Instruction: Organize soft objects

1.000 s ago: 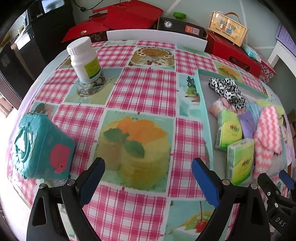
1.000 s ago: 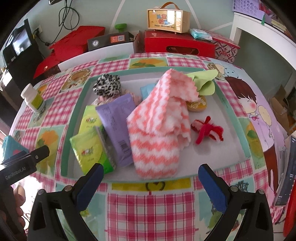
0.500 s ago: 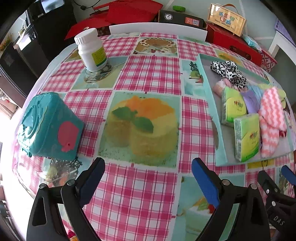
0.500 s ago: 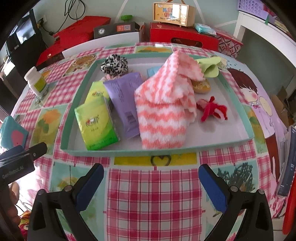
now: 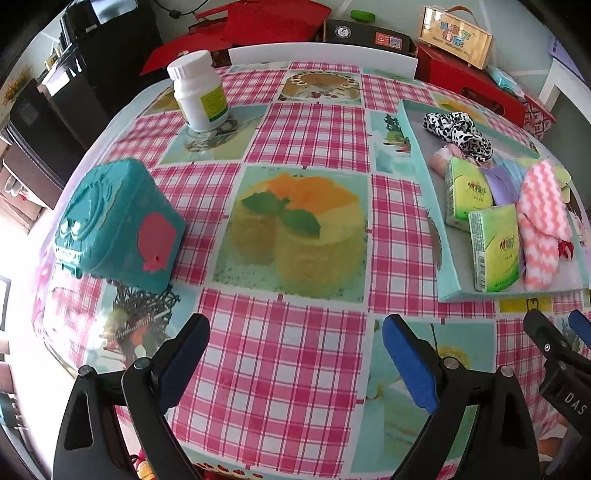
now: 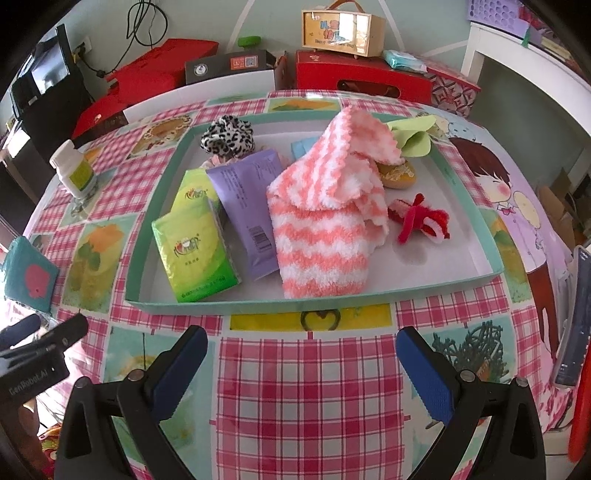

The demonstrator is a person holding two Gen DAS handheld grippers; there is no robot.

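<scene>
A teal-rimmed tray (image 6: pixel 362 297) (image 5: pixel 424 192) on the checked tablecloth holds soft things: a pink-and-white striped fluffy cloth (image 6: pixel 325 221) (image 5: pixel 541 218), two green tissue packs (image 6: pixel 192 243) (image 5: pixel 495 251), a purple pack (image 6: pixel 247 195), a leopard-print scrunchie (image 6: pixel 227 136) (image 5: pixel 460 133), a red yarn piece (image 6: pixel 421 221) and a light green cloth (image 6: pixel 413 134). My right gripper (image 6: pixel 301 365) is open and empty over the table's front edge, below the tray. My left gripper (image 5: pixel 295 350) is open and empty, left of the tray.
A teal box with a red apple mark (image 5: pixel 118 225) (image 6: pixel 29 273) lies at the left of the table. A white pill bottle (image 5: pixel 199 92) (image 6: pixel 74 170) stands at the far left. Red boxes (image 6: pixel 362 74) and a wooden case (image 6: pixel 341 33) sit behind the table.
Both grippers have pulled back toward the table's front edge and away from the tray. Both stay open and empty. The objects have not moved.
</scene>
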